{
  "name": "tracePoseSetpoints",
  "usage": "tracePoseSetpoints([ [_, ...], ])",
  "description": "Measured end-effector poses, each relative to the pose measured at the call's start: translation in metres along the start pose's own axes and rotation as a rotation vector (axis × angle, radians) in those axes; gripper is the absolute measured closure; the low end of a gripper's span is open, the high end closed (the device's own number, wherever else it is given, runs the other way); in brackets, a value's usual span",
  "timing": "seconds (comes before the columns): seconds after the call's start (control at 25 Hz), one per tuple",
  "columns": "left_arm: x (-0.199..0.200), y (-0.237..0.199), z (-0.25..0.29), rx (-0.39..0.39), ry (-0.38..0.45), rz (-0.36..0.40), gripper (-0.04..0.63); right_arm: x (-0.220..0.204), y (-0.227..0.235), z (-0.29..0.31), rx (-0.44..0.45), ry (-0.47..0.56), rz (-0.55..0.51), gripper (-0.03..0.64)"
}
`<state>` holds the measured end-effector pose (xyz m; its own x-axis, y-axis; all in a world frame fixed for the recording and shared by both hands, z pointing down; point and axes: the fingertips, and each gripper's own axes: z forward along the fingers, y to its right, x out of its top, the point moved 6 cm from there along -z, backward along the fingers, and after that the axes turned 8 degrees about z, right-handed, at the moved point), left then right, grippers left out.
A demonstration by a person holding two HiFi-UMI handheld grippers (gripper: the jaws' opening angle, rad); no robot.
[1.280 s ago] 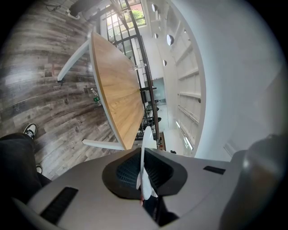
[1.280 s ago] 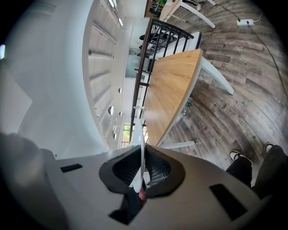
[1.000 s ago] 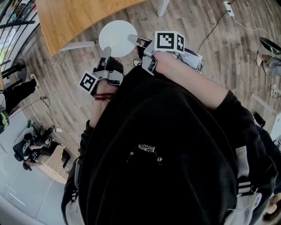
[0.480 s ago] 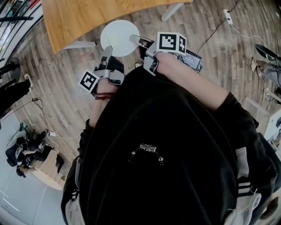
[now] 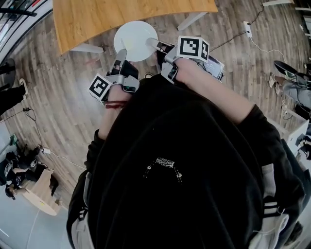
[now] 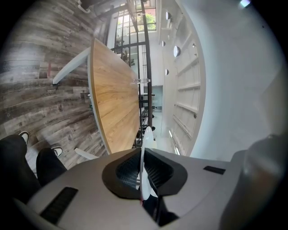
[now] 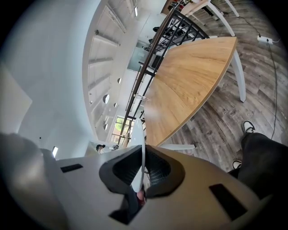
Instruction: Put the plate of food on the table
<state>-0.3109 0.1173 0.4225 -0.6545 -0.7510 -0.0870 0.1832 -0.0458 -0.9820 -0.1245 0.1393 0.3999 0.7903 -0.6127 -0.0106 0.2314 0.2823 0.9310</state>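
Observation:
A round white plate (image 5: 135, 40) is held level over the wood floor, its far rim at the near edge of the wooden table (image 5: 121, 14). Its top looks bare white. My left gripper (image 5: 121, 55) is shut on the plate's near left rim. My right gripper (image 5: 153, 44) is shut on its right rim. In the left gripper view the plate (image 6: 146, 137) runs edge-on between the pads of the left gripper (image 6: 143, 173), with the table (image 6: 114, 103) ahead. In the right gripper view the plate (image 7: 137, 134) sits likewise in the right gripper (image 7: 141, 174), facing the table (image 7: 193, 81).
White table legs (image 5: 86, 48) stand under the table's near edge. A power strip (image 5: 247, 26) with a cable lies on the floor at the right. Dark bags (image 5: 17, 168) lie at the far left. A black railing (image 7: 157, 42) runs behind the table.
Both grippers and the plate have moved closer to the table, which now fills more of the top of the head view. The grip on the plate is unchanged.

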Motion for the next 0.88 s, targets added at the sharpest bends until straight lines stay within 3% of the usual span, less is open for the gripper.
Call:
tracePoseSetpoints([
  [0.64, 0.063, -0.009, -0.016, 0.043, 0.194, 0.024, 0.575, 0.006, -0.03, 0.087, 0.045, -0.189, -0.082, 0.584],
  [0.88, 0.083, -0.008, 0.004, 0.091, 0.242, 0.029, 0.575, 0.031, -0.035, 0.117, 0.044, -0.249, -0.087, 0.584],
])
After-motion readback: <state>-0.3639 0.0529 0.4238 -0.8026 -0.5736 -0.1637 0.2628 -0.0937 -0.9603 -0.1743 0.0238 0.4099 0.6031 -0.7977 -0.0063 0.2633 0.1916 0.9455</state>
